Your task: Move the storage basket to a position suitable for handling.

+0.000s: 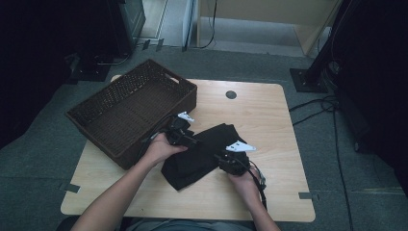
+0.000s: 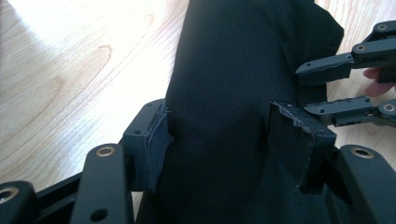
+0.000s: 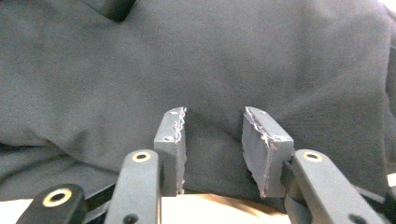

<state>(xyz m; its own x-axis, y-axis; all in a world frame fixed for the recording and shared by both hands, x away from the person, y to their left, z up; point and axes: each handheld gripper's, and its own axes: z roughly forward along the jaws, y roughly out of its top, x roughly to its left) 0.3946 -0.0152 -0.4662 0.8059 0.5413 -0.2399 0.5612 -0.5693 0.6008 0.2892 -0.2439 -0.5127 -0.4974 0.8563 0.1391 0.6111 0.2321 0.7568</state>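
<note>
Beside the basket point(image 1: 132, 109), at its four o'clock, the left gripper point(image 2: 219, 135) straddles the black cloth point(image 1: 204, 154) with wide jaws and should clamp one fold before lifting, while the right gripper point(image 3: 212, 149), jaws narrow around the hem, pins it.

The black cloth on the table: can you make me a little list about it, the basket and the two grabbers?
cloth: folded black fabric garment, lying on the light wooden table
basket: dark brown woven rectangular basket, left of the cloth, nothing inside
left hand-held gripper: jaws straddle a fold of the cloth, a gap at the right pad
right hand-held gripper: jaws apart at the cloth's near edge, fabric between them
cloth in basket: not yet
</note>
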